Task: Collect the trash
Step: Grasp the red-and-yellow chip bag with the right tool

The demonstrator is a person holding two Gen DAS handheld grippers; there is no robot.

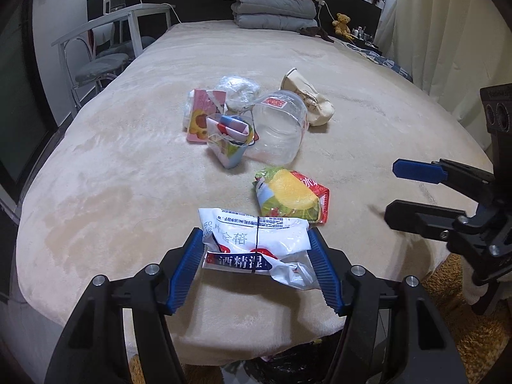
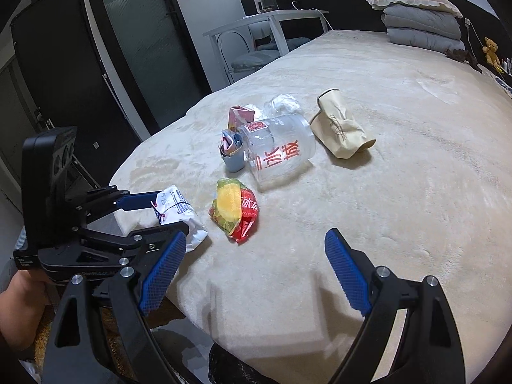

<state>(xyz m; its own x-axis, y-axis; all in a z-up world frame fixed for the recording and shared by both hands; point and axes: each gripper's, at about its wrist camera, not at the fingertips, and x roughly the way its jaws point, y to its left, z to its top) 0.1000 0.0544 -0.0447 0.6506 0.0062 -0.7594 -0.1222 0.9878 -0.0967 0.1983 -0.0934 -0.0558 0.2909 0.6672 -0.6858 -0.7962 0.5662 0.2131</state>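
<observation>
A white wipes pack (image 1: 256, 243) is being gripped by the left gripper (image 1: 256, 257) at the bed (image 1: 112, 166) edge, near the snack wrapper (image 1: 291, 196); the right gripper (image 2: 256, 265) is being held spread, empty.

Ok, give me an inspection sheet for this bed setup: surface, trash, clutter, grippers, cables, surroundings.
Surface: beige blanket covers the bed.
Job's things: white wipes packet, yellow-red snack bag, clear plastic cup, crumpled paper cup, pink carton, clear bag, tan pouch.
Clutter: folded grey quilts, teddy bear.
Grippers: left gripper shut on the packet; right gripper open, empty.
Cables: white cord by the quilts.
Surroundings: white desk, curtain, black bin bag below.
</observation>
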